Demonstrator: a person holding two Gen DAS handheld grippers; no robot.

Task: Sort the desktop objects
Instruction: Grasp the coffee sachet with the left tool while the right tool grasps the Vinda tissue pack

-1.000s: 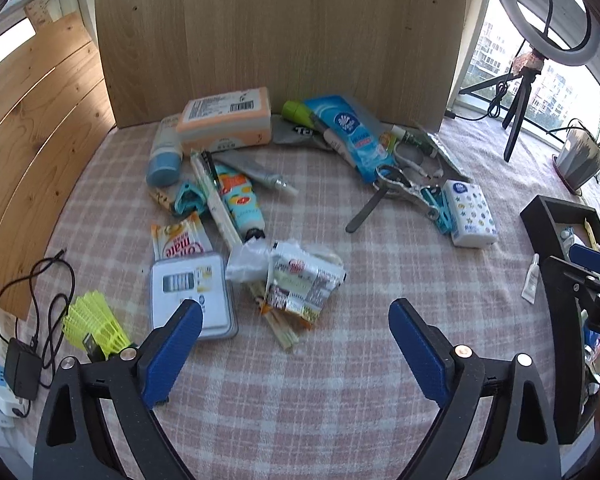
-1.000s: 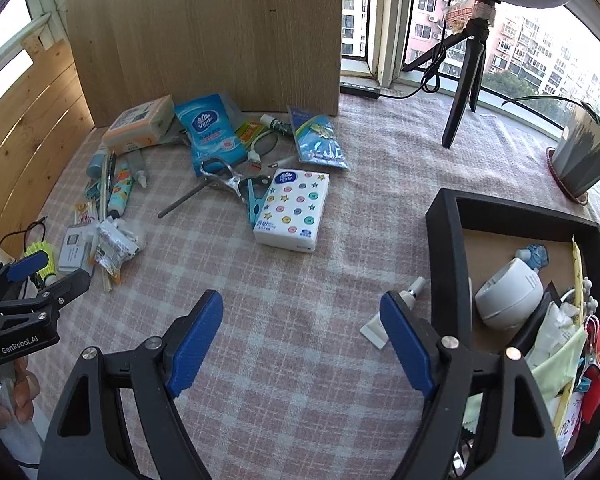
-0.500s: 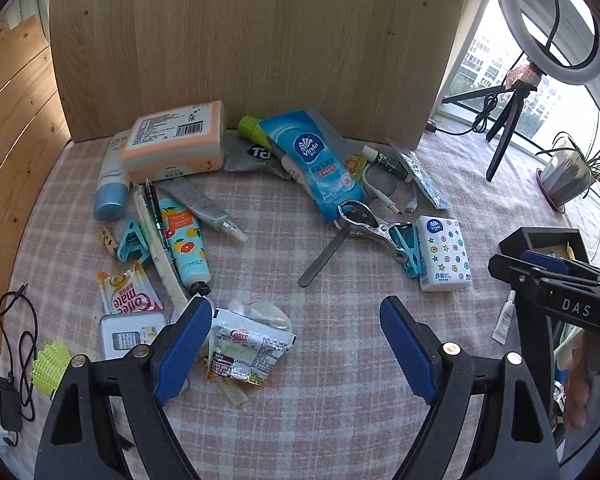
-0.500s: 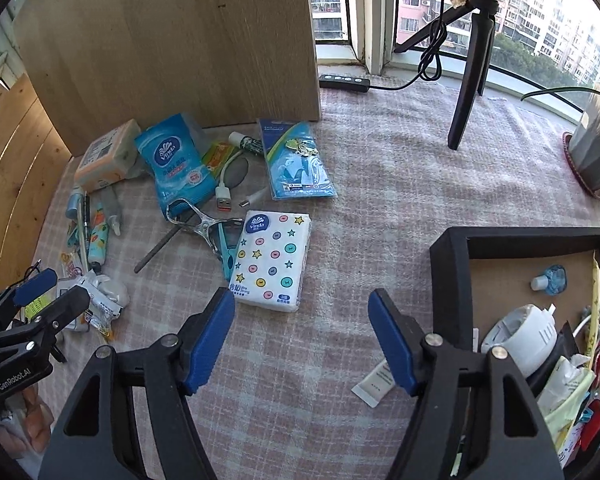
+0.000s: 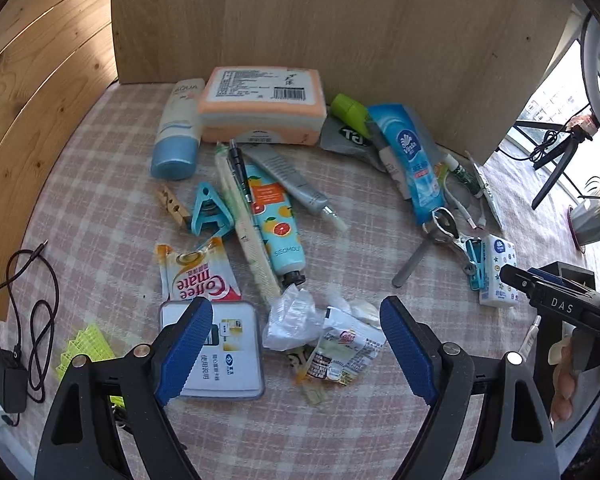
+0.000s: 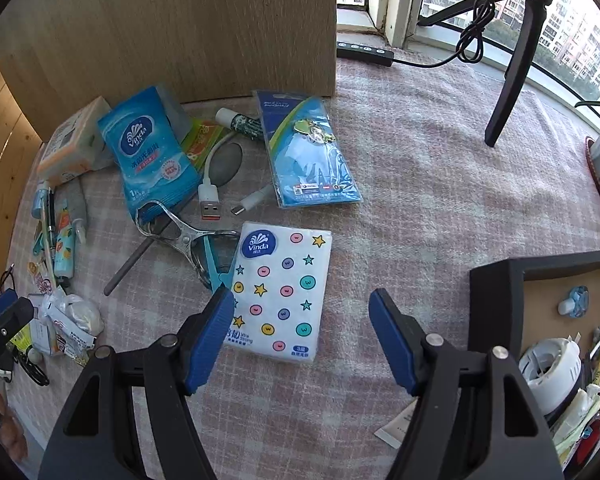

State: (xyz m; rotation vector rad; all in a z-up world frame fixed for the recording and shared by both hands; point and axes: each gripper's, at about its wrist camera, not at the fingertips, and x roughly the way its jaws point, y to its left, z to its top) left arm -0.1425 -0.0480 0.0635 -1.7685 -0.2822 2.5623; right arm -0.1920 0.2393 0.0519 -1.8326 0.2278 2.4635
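Both of your grippers are spread wide and carry nothing. Your left gripper (image 5: 296,340) hangs over the near part of the clutter, with the crumpled snack wrappers (image 5: 332,340) lying right between its fingers, so that bundle looks like the likely next pick. The flat white card case (image 5: 220,350) sits partly under its left finger (image 5: 184,352), touching the Coffee mate sachet (image 5: 198,276) just beyond.

Your right gripper (image 6: 302,338) is lined up over the near end of the spotted Vinda tissue pack (image 6: 284,288); its left finger overlaps the pack's near-left corner (a flat, soft pack, so a grip across its width should hold).

The black storage box (image 6: 496,280) stands at the near right, already holding a white round device and other small items, which suggests it is where the sorted things go. Everything else waits unsorted on the checked cloth (image 6: 420,200): the metal clip (image 6: 172,232), the blue wet-wipes pack (image 6: 148,148), and farther left the fruit-print tube (image 5: 274,220) and orange-edged box (image 5: 262,104).
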